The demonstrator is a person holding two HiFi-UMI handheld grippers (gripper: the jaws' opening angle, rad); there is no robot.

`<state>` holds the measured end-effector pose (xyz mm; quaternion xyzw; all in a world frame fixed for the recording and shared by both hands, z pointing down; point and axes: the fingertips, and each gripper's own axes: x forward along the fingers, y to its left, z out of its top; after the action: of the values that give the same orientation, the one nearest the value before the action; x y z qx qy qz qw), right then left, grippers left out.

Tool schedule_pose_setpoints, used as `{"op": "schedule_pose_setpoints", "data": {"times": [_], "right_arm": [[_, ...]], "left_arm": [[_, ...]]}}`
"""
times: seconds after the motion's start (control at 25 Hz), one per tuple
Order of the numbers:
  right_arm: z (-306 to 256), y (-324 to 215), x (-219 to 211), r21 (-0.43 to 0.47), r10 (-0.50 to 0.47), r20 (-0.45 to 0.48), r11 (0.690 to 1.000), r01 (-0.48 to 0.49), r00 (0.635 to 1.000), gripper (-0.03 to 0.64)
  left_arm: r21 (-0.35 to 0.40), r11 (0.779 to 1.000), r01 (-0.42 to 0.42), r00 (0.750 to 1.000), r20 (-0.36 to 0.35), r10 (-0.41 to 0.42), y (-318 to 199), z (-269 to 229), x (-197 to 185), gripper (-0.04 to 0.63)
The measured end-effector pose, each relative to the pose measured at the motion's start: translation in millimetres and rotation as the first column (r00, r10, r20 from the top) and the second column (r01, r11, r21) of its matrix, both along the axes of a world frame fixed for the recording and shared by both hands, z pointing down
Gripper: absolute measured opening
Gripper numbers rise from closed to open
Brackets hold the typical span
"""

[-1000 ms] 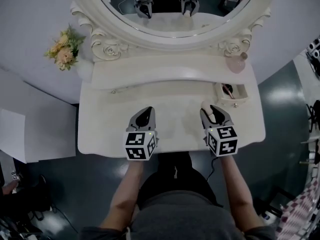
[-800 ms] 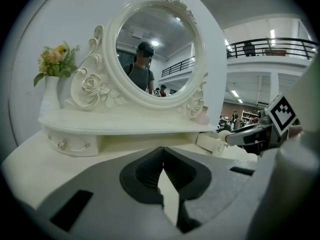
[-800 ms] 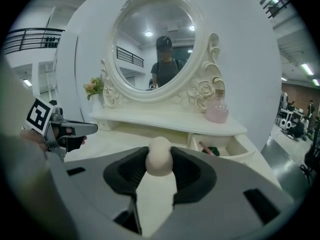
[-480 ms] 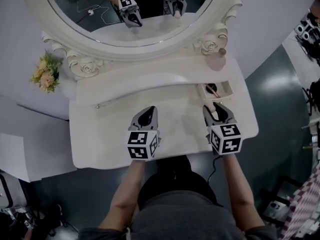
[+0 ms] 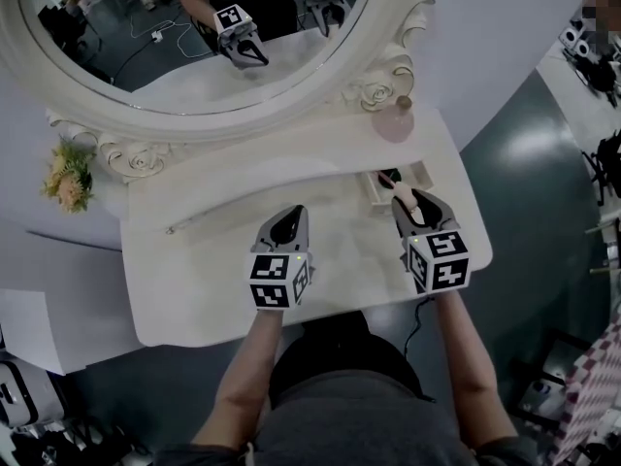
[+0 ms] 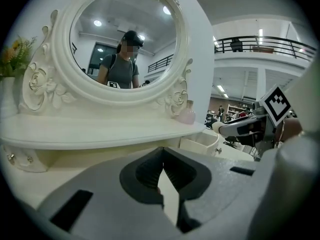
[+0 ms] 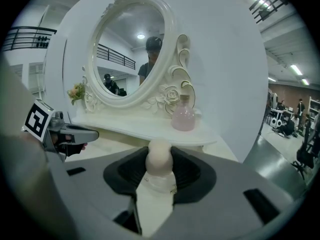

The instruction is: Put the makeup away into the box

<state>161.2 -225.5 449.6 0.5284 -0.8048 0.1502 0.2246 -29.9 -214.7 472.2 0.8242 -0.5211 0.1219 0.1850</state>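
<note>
Head view, two hand-held grippers (image 5: 289, 214) (image 5: 412, 196), one sponge (image 7: 159, 159)

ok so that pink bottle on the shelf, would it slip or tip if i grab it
The pink bottle looks like glass, so probably fragile and heavyish for its size. Its smooth round body may slip in a gripper; the narrow neck looks a surer hold. It stands near the end of the shelf, so a push could send it off.

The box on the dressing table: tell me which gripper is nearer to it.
Right. The right gripper, shut on a makeup sponge, is just short of the box; the left gripper is well off to the box's left.
</note>
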Motion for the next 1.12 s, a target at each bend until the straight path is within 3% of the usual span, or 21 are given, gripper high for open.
{"op": "schedule_pose_setpoints", "data": {"times": [0.6, 1.12], "right_arm": [[23, -34, -6, -0.060, -0.157, -0.130, 0.987, 0.150, 0.979, 0.153], [41, -37, -8, -0.142, -0.211, -0.181, 0.972, 0.186, 0.961, 0.176]], "left_arm": [[-0.044, 0.998, 0.039, 0.999, 0.002, -0.039, -25, 16, 10, 0.006], [-0.055, 0.997, 0.052, 0.999, 0.006, -0.052, -30, 22, 13, 0.006]]}}
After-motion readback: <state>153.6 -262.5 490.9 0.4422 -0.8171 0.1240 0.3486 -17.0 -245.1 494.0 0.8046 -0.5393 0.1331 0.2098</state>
